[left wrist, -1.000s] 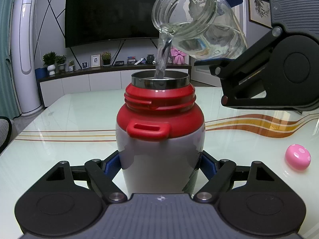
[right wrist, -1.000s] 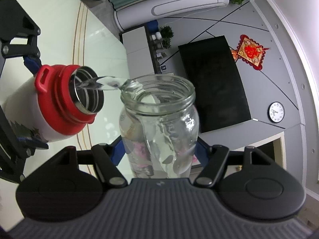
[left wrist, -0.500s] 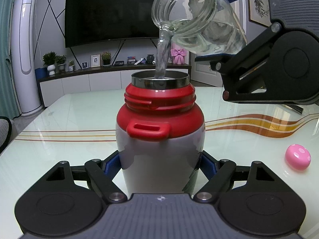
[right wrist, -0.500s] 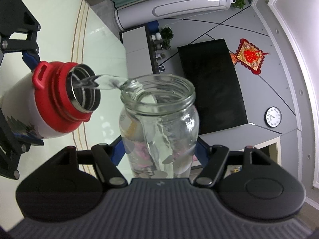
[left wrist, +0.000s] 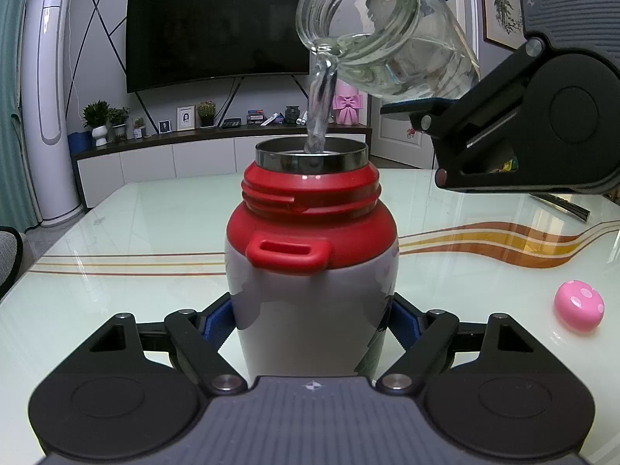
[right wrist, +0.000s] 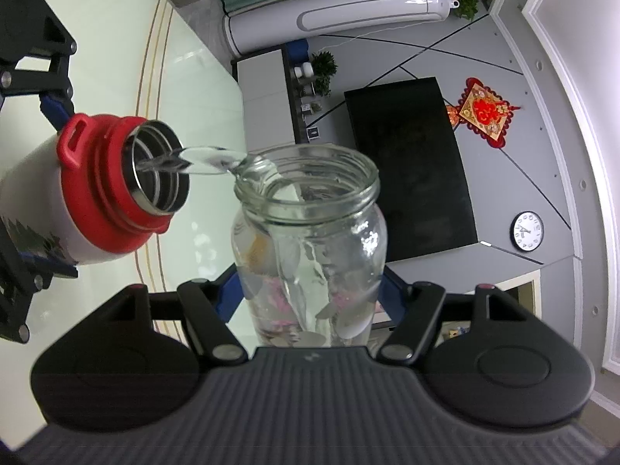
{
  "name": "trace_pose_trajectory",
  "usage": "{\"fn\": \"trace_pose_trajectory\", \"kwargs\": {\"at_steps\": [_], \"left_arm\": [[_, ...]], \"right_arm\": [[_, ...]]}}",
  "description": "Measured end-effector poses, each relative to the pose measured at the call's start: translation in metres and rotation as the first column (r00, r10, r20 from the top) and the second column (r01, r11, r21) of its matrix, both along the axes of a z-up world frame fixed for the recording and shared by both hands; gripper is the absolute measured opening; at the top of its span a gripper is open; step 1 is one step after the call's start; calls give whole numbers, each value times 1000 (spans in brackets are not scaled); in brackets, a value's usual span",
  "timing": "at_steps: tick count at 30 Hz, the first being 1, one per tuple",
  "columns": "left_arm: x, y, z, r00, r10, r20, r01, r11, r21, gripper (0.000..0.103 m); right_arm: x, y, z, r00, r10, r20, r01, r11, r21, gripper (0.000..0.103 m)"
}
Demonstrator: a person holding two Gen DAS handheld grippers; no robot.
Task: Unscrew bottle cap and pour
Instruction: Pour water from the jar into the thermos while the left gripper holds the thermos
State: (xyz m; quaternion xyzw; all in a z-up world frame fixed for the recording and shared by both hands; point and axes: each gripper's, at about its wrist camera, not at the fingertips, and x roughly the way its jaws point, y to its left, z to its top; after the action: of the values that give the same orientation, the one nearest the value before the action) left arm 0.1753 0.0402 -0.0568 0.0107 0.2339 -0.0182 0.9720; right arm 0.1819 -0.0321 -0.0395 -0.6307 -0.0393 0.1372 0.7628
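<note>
Pour in full flow. Left claw [left wrist: 312, 329] clamped on the lower body of the red-and-white thermos flask [left wrist: 312, 271], upright on the glass bench [left wrist: 116, 255], steel mouth open, no lid on it. Right claw [right wrist: 308, 294] clamped on the glass jar [right wrist: 310, 248], tipped above and just right of the flask. Stream of water [left wrist: 319, 116] dropping from the jar lip straight into the flask mouth, no splash visible. Unscrewing apparently done: no cap on either vessel. Pink spotted cap-like object [left wrist: 579, 304] lying apart on the bench, possibly a lid. Jar holding water yet; remaining: empty or stop, then right the jar.
</note>
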Motion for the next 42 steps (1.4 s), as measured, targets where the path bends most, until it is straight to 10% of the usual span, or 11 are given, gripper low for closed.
{"fn": "trace_pose_trajectory", "kwargs": {"at_steps": [42], "left_arm": [[1, 0, -2, 1000, -1, 1, 1, 1000, 1, 83]], "right_arm": [[9, 1, 9, 999, -1, 36, 3, 998, -60, 70]]}}
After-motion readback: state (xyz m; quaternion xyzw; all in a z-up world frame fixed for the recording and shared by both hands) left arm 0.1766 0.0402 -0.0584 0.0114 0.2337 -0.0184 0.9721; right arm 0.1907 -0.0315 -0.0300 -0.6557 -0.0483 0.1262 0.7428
